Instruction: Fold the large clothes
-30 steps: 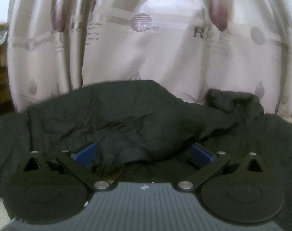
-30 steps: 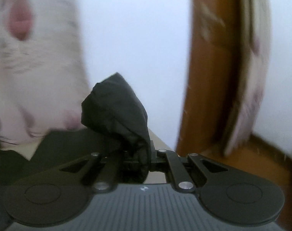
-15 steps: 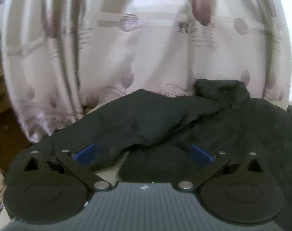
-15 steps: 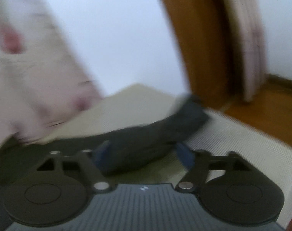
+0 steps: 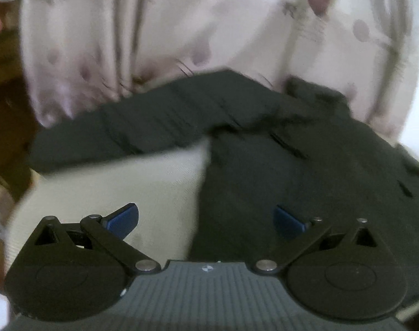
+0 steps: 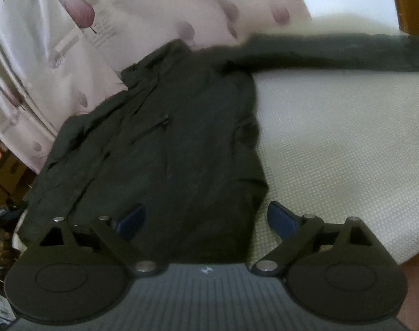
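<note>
A large black jacket (image 5: 292, 171) lies spread on a cream woven surface (image 5: 126, 182). Its left sleeve (image 5: 143, 121) stretches out to the left. In the right wrist view the jacket body (image 6: 176, 149) fills the middle and its right sleeve (image 6: 333, 52) stretches out to the right. My left gripper (image 5: 206, 220) is open and empty, above the jacket's left edge. My right gripper (image 6: 206, 220) is open and empty, above the jacket's lower right edge.
A pale curtain (image 5: 181, 27) with purple motifs hangs right behind the jacket. It also shows in the right wrist view (image 6: 85, 27). A brown wooden post (image 6: 410, 0) stands at the far right. Boxes and clutter (image 6: 2, 182) sit at the left.
My right gripper has let go of the sleeve end and opened. Both grippers have pulled back and now look down on the spread jacket. Both sleeves now lie stretched out sideways.
</note>
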`<state>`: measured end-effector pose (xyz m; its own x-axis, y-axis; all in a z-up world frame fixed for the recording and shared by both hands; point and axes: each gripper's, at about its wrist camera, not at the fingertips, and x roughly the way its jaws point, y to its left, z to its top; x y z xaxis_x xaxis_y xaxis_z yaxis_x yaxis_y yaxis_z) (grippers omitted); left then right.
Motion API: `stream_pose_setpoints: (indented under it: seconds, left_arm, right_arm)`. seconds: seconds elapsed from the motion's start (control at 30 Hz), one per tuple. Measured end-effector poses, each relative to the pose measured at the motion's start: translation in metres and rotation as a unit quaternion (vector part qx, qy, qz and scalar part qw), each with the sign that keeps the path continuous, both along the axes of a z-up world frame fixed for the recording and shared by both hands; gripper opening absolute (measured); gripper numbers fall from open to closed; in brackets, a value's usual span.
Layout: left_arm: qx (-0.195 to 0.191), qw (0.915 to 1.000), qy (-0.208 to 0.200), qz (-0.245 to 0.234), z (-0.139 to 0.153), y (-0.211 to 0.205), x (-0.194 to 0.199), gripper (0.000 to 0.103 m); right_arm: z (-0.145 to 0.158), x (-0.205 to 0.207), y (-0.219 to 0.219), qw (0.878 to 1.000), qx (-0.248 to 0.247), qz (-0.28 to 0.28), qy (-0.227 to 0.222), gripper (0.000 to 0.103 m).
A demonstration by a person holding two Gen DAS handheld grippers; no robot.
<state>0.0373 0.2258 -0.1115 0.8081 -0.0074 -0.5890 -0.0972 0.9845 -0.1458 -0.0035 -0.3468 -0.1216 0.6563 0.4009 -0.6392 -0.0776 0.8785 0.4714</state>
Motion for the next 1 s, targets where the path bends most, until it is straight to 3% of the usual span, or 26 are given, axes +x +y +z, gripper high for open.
stream_pose_setpoints:
  seconds: [0.03,0.07,0.1,0.13,0.17,0.2,0.27,0.37,0.6,0.73,0.77,0.8,0.83,0.87,0.9,0.93,1.0]
  left_arm:
    - [-0.005,0.9999,0.01,-0.009,-0.004,-0.003,0.002,0.101]
    - [-0.003,0.9997,0.021,-0.012,-0.009,-0.006,0.004,0.096]
    - [-0.004,0.9993,0.032,-0.018,-0.013,-0.009,0.006,0.085]
    - [-0.012,0.9988,0.042,-0.021,-0.016,-0.01,0.008,0.08]
    - [-0.006,0.9994,0.031,-0.015,-0.015,-0.013,0.004,0.065]
    - [-0.016,0.999,0.033,-0.024,-0.013,-0.014,0.003,0.033]
    - [-0.034,0.9982,0.04,-0.03,-0.007,-0.015,0.0,0.02]
    - [-0.043,0.9977,0.036,-0.039,0.005,-0.014,-0.014,0.014]
    - [-0.043,0.9958,0.052,-0.062,0.014,-0.022,-0.046,0.014]
    - [-0.018,0.9963,0.027,-0.079,0.024,-0.028,-0.061,0.015]
    - [-0.017,0.9967,0.014,-0.078,0.032,-0.027,-0.064,0.021]
    - [-0.018,0.9969,0.002,-0.076,0.038,-0.024,-0.064,0.035]
    - [-0.018,0.9971,-0.013,-0.073,0.047,-0.024,-0.067,0.045]
    - [-0.009,0.997,-0.038,-0.067,0.056,-0.027,-0.069,0.069]
    - [0.002,0.9964,-0.062,-0.058,0.064,-0.03,-0.072,0.094]
    - [0.011,0.9954,-0.081,-0.05,0.071,-0.035,-0.074,0.102]
    - [0.029,0.9909,-0.122,-0.049,0.084,-0.048,-0.074,0.103]
  right_arm:
    - [0.0,-0.002,0.002,1.0,-0.001,0.002,0.006,0.039]
    - [-0.001,-0.001,0.003,1.0,-0.006,-0.001,0.014,0.028]
    - [0.0,0.0,0.008,1.0,-0.006,-0.003,0.014,0.024]
    - [0.0,-0.001,0.006,1.0,-0.007,-0.003,0.012,0.018]
    - [0.001,-0.001,0.004,1.0,-0.008,-0.005,0.01,0.017]
    - [0.002,-0.003,0.001,1.0,-0.008,-0.008,0.007,0.014]
    - [0.006,-0.006,0.002,1.0,-0.003,-0.01,0.002,0.012]
    - [0.012,-0.014,-0.004,1.0,0.004,-0.015,0.0,0.011]
    - [0.009,-0.041,-0.018,0.999,0.018,-0.024,0.022,0.011]
    - [0.008,-0.047,-0.024,0.999,0.019,-0.022,0.03,0.012]
    - [0.009,-0.047,-0.026,0.999,0.023,-0.023,0.032,0.014]
    - [0.01,-0.047,-0.031,0.998,0.031,-0.031,0.035,0.017]
    - [0.011,-0.047,-0.035,0.998,0.044,-0.037,0.037,0.025]
    - [0.012,-0.047,-0.041,0.997,0.054,-0.046,0.036,0.031]
    - [0.015,-0.048,-0.047,0.996,0.061,-0.06,0.031,0.051]
    - [0.019,-0.051,-0.057,0.994,0.069,-0.08,0.018,0.075]
    - [0.028,-0.055,-0.078,0.989,0.098,-0.113,-0.015,0.087]
